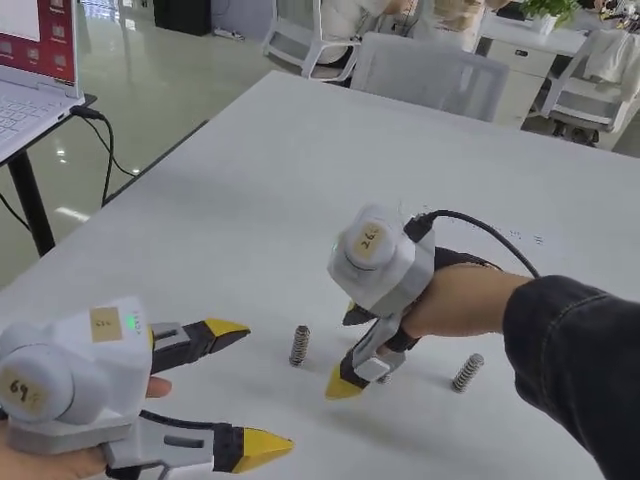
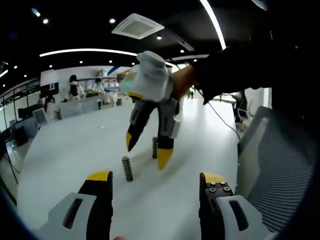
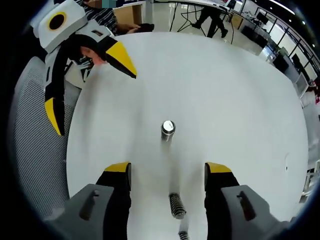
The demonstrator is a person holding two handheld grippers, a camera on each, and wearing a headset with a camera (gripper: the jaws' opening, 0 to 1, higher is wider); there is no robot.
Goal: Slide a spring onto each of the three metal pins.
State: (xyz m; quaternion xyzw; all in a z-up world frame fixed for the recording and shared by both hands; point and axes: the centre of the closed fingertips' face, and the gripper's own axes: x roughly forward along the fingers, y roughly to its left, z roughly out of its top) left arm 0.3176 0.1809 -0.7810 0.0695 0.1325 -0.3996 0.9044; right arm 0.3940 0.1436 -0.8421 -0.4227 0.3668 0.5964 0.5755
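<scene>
white table (image 1: 250, 200), head view: left claw (image 1: 250, 385) released, empty, low at near edge; right claw (image 1: 355, 350) released, empty, tips down near upright front spring (image 1: 300, 345); side spring (image 1: 467, 372) stands well apart.
left gripper view: middle spring (image 2: 155, 147) upright under right claw.
right gripper view: middle spring between spread jaws, untouched.
risk, judged: jaw brushing coil could topple it or lift it; pins hidden inside coils, seating unconfirmed.

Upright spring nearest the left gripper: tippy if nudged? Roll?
Likely tippy: the spring stands upright, tall for its narrow base. Once toppled it would probably roll, being cylindrical on a smooth, flat table. Its metal-looking coils suggest it is light yet fairly stiff to pinch.
</scene>
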